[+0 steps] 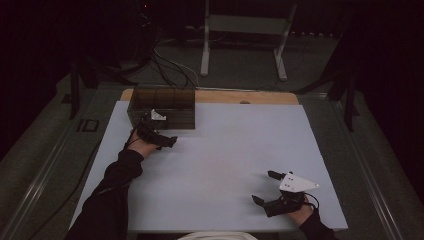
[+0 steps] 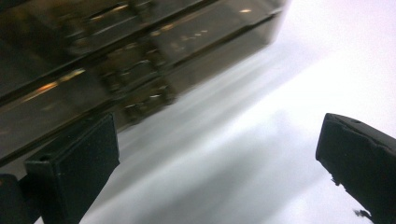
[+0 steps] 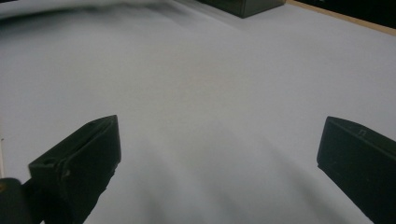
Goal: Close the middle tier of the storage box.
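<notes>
Box (image 1: 162,107) sits just beyond wide-spread left claw (image 1: 159,131).

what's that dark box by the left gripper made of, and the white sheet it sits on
Dark box: probably smoky translucent plastic, glossy; inner dividers show through and its walls carry glints. White sheet: matte, maybe paper or foam board; no glare, soft shadows, wood edge behind it.

- Left gripper (image 1: 159,131) is sitting far forward on the left, forearm in a dark sleeve (image 1: 112,185) stretching up from the bottom edge.
- Its jaws are standing wide apart, nothing between them.
- Right gripper (image 1: 265,187) is resting low on the near right side, jaws pointing leftward, spread wide and gripping nothing.
</notes>
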`<action>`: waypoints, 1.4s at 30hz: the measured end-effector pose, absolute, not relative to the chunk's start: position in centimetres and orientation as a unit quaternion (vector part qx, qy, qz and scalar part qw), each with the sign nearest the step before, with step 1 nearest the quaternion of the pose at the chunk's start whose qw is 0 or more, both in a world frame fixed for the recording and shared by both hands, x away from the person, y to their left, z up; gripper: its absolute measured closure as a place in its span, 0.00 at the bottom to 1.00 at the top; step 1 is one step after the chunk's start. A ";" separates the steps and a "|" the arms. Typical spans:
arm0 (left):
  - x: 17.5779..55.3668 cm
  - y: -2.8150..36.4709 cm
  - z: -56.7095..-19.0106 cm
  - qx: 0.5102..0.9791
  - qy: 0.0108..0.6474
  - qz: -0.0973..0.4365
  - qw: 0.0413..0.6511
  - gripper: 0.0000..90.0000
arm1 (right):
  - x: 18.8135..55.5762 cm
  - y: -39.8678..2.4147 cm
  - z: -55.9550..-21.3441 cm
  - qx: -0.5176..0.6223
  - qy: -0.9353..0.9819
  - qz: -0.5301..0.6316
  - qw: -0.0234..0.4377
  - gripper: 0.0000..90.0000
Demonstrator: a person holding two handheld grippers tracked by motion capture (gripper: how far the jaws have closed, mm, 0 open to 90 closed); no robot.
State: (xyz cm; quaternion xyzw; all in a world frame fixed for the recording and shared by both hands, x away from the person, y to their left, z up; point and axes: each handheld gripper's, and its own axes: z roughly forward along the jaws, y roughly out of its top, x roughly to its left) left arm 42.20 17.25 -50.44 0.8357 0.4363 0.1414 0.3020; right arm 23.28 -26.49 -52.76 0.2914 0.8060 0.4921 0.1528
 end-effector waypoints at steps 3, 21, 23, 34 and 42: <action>42.1 17.1 -50.2 0.843 0.422 0.142 0.300 0.01 | 23.3 -26.5 -52.7 0.290 0.805 0.493 0.155 0.00; 39.5 17.8 -49.1 0.836 0.407 0.129 0.345 0.01 | 23.2 -26.4 -52.7 0.290 0.806 0.491 0.157 0.00; 39.2 18.0 -48.9 0.835 0.405 0.128 0.349 0.01 | 23.2 -26.4 -52.7 0.289 0.807 0.491 0.156 0.00; 37.5 19.5 -48.1 0.834 0.401 0.130 0.356 0.01 | 23.2 -26.4 -52.6 0.289 0.807 0.490 0.157 0.00; 36.1 20.3 -48.2 0.826 0.404 0.133 0.369 0.01 | 23.2 -26.4 -52.6 0.290 0.807 0.490 0.158 0.00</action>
